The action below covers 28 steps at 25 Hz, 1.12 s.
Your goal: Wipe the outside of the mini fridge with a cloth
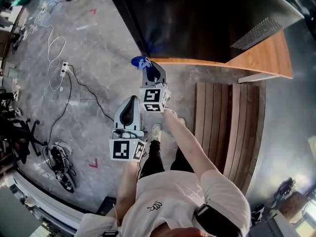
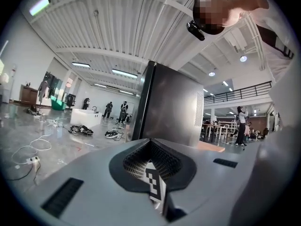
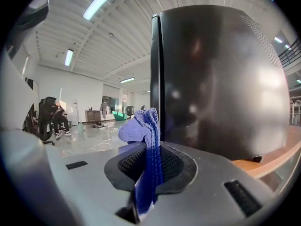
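The black mini fridge (image 1: pixel 197 19) stands on a wooden platform (image 1: pixel 266 58) at the top of the head view, its dark side panel (image 3: pixel 221 79) filling the right gripper view. My right gripper (image 1: pixel 149 70) is shut on a blue cloth (image 1: pixel 139 61), which bunches up above the jaws (image 3: pixel 141 128) close to the fridge's front left corner, a little short of it. My left gripper (image 1: pixel 132 100) hangs lower and nearer to me, shut with nothing held. Beyond its closed jaws, the left gripper view shows the fridge (image 2: pixel 174 107).
Grey floor lies to the left, with white and black cables (image 1: pixel 59 68) and a power strip on it. A slatted wooden bench (image 1: pixel 222 122) runs along my right. An office chair (image 1: pixel 19 132) and a pile of gear (image 1: pixel 61 169) sit at the left edge.
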Each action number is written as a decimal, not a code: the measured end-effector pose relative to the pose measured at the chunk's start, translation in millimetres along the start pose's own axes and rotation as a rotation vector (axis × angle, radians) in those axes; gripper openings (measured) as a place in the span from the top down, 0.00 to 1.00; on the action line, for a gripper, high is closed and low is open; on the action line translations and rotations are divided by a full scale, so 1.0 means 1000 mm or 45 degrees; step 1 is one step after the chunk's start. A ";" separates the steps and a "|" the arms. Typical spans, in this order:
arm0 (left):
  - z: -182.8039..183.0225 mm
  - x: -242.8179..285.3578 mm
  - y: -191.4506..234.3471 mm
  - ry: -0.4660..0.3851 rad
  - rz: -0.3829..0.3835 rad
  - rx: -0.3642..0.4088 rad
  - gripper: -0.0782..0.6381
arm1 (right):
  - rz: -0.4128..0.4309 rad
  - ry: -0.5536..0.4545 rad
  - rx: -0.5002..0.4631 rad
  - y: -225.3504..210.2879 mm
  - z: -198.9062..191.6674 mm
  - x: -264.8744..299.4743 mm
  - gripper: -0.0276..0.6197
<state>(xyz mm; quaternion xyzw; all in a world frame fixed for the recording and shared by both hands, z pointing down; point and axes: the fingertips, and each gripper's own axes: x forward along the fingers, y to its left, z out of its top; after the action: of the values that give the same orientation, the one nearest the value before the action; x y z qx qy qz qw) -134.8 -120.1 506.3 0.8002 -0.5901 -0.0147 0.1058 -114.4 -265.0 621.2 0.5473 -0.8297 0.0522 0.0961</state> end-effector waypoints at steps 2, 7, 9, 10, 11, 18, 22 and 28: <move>-0.002 -0.009 0.015 0.006 0.031 -0.014 0.88 | 0.017 -0.003 -0.010 0.016 0.001 0.013 0.86; -0.005 -0.018 0.033 0.024 0.051 -0.048 0.88 | -0.008 -0.002 -0.002 0.018 -0.002 0.032 0.86; -0.006 -0.017 0.036 0.025 0.050 -0.047 0.88 | -0.015 0.000 -0.002 0.013 -0.002 0.035 0.86; -0.007 -0.015 0.036 0.026 0.046 -0.046 0.88 | -0.013 0.000 -0.011 0.012 -0.002 0.035 0.86; -0.008 -0.013 0.034 0.027 0.040 -0.045 0.88 | -0.011 -0.002 -0.026 0.010 -0.002 0.033 0.86; -0.004 0.007 0.013 0.037 -0.050 -0.022 0.88 | -0.059 -0.007 -0.039 -0.017 -0.003 0.019 0.86; -0.005 0.018 -0.004 0.039 -0.083 -0.018 0.88 | -0.115 0.003 -0.034 -0.051 -0.009 0.004 0.86; -0.006 0.039 -0.039 0.036 -0.141 -0.018 0.88 | -0.234 0.027 -0.018 -0.122 -0.021 -0.027 0.86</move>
<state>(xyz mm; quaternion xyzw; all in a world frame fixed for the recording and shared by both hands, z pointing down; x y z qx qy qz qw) -85.3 -144.7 508.7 0.8310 -0.5433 -0.0134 0.1190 10.4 -285.1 633.9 0.6200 -0.7752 0.0431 0.1131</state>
